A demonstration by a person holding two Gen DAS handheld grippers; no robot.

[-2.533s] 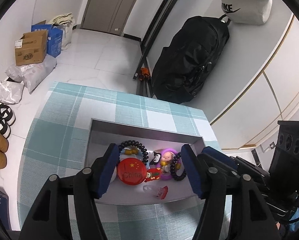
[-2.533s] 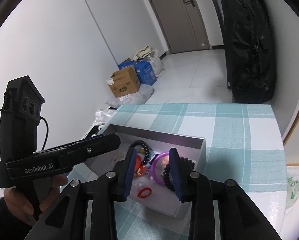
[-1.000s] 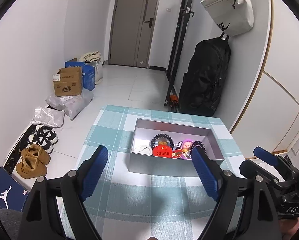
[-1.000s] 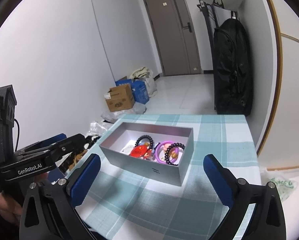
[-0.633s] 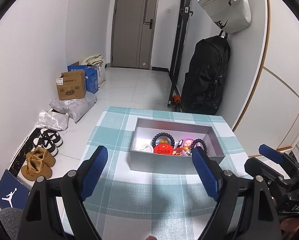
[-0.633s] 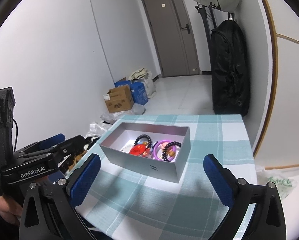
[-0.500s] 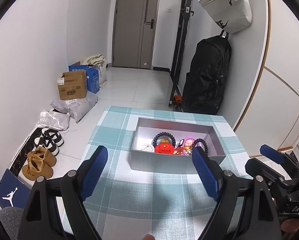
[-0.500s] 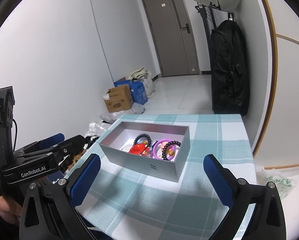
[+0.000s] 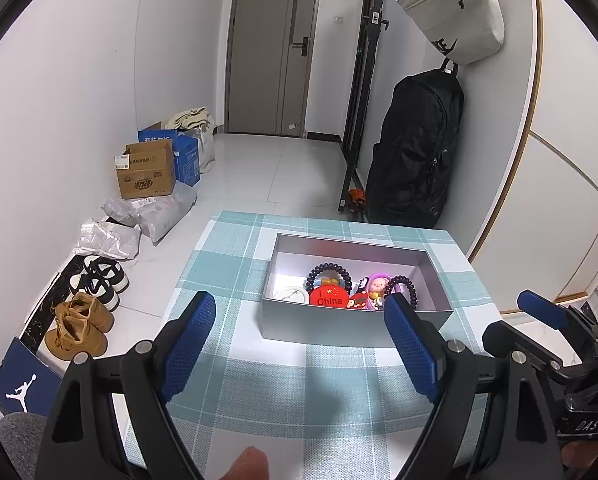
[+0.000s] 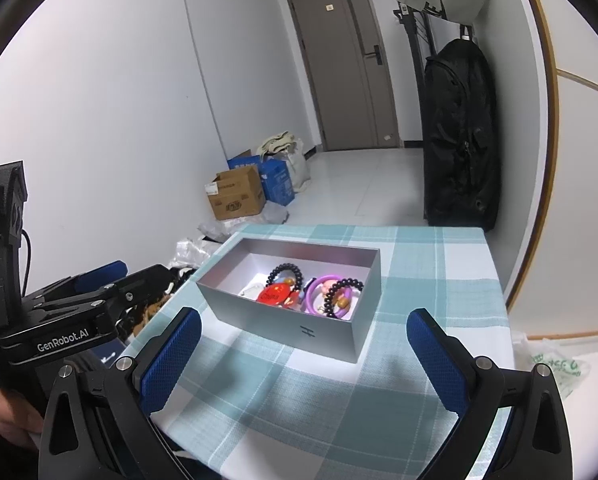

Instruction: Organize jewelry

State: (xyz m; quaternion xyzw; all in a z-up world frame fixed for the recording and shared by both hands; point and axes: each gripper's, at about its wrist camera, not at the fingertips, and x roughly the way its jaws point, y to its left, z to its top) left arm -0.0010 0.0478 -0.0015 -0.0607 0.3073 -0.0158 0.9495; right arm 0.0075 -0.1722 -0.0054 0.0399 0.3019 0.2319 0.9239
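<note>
Along the left wall I saw tan boots (image 9: 79, 330), black-and-white sneakers (image 9: 101, 280) and a brown cardboard box (image 9: 149, 174). My left gripper (image 9: 299, 344) hung spread wide and empty over the teal plaid tablecloth (image 9: 319, 384). Ahead sat the open grey rectangular box (image 9: 357, 326) holding the beaded bracelets (image 9: 329, 272). My right gripper (image 10: 305, 358) stood equally wide, gripping nothing. A black bag (image 9: 415, 152) leaned against the right wall.
</note>
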